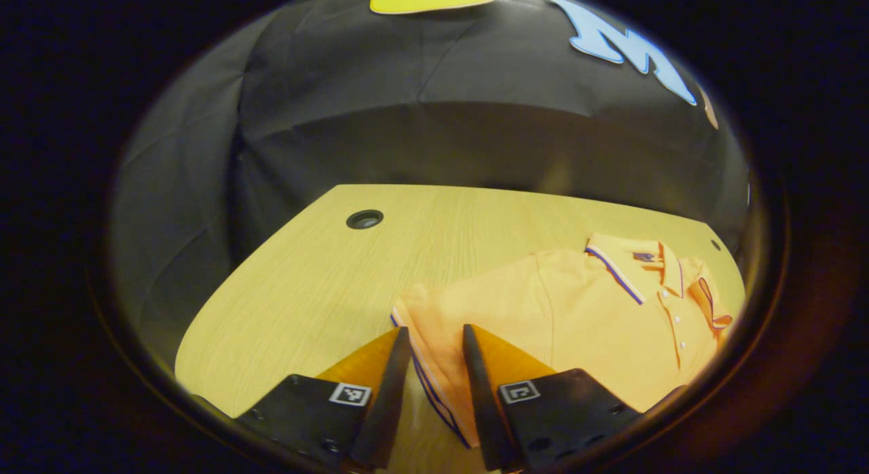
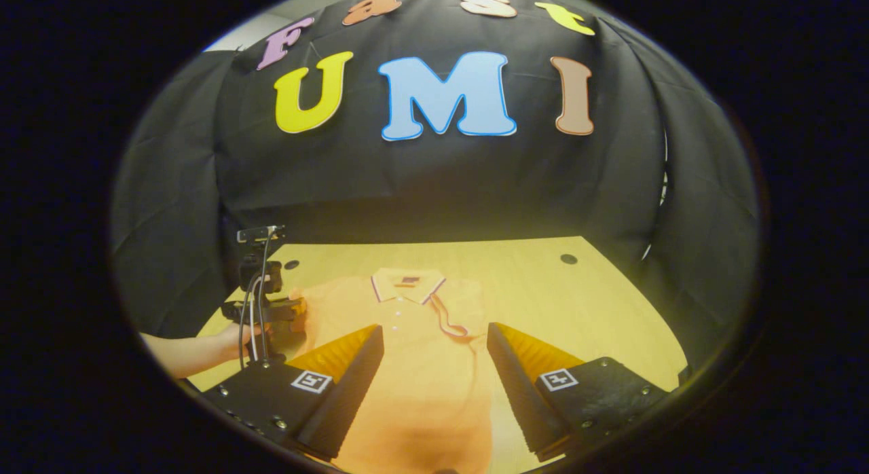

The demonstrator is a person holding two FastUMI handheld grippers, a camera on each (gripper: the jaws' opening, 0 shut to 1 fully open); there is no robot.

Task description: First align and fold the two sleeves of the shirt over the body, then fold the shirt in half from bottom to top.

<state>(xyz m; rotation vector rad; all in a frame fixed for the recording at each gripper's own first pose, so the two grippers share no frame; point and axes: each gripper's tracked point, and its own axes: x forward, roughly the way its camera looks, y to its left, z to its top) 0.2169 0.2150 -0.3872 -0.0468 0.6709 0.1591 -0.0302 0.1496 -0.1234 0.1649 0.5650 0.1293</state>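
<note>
Shirt, a soft orange knit polo with striped collar, lies flat on the pale wood-grain counter; in the left gripper view the left tongs pinch its piped sleeve cuff. In the right gripper view the right tongs stand spread above the shirt's buttoned body, a hand gripping the other tool
</note>
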